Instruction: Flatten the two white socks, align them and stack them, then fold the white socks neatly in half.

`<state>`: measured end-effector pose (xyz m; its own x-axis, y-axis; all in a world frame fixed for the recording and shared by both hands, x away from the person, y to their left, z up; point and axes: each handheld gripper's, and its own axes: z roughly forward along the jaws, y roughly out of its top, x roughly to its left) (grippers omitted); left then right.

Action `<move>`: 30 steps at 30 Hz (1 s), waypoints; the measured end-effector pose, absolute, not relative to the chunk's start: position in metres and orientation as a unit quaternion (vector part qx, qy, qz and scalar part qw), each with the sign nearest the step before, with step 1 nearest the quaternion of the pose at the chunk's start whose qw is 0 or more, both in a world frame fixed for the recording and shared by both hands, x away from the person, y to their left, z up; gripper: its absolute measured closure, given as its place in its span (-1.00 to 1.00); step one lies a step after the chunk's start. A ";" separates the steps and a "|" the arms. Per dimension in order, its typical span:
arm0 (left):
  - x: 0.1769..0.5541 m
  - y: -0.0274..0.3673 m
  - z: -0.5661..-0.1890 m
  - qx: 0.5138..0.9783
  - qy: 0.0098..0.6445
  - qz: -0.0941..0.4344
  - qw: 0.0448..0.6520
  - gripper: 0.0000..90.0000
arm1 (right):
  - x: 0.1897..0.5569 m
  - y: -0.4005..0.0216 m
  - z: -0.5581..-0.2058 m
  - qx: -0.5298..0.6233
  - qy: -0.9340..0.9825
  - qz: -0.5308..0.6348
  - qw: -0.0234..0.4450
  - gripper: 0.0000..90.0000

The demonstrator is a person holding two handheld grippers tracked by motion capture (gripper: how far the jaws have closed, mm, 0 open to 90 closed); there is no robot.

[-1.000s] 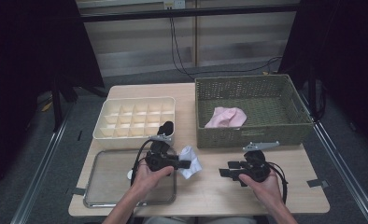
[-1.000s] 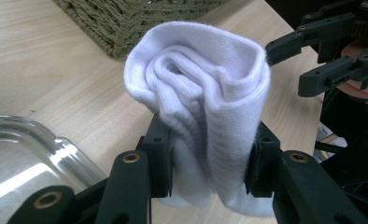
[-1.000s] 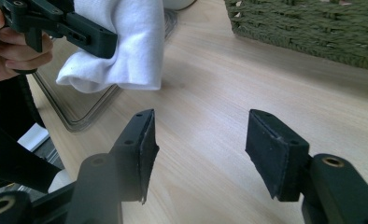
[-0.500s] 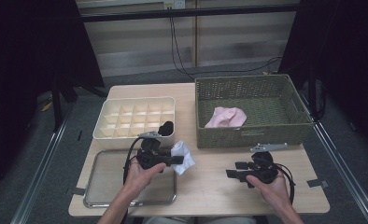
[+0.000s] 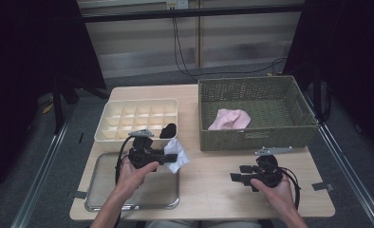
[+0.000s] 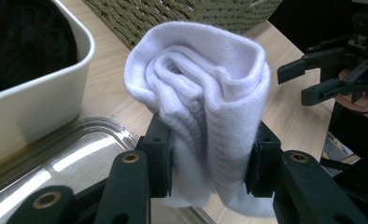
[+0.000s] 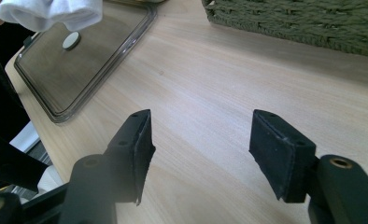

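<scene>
A rolled white sock (image 6: pixel 205 79) stands upright between the pads of my left gripper (image 6: pixel 210 163), which is shut on it. From above, the sock (image 5: pixel 179 160) hangs at the right rim of the metal tray (image 5: pixel 104 190), just in front of the cream compartment box (image 5: pixel 128 116). My left gripper (image 5: pixel 172 157) points right. My right gripper (image 7: pixel 198 140) hovers over bare wood; its jaws have just been opening and nothing is between them. It sits near the table's front right (image 5: pixel 237 173) and points left.
A black sock (image 5: pixel 168 130) lies in the near right cell of the compartment box. The green woven basket (image 5: pixel 256 137) at the back right holds a pink cloth (image 5: pixel 230 118). The tray (image 7: pixel 79 65) has a small round disc (image 7: pixel 71 40) on it.
My left gripper has shifted left and slightly away from me, carrying the white sock. The right hand has hardly moved.
</scene>
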<state>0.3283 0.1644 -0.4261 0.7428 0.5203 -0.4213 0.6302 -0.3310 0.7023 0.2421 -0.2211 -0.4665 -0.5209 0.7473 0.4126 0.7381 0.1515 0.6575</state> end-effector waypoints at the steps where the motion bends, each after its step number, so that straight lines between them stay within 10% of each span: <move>1: 0.328 0.166 -0.425 0.813 0.355 -0.058 0.458 0.34 | 0.242 -0.221 -0.466 0.490 0.757 0.432 0.005 -0.13; 30: 0.344 0.206 -0.402 0.808 0.383 -0.021 0.448 0.34 | 0.244 -0.222 -0.466 0.487 0.758 0.434 0.005 -0.14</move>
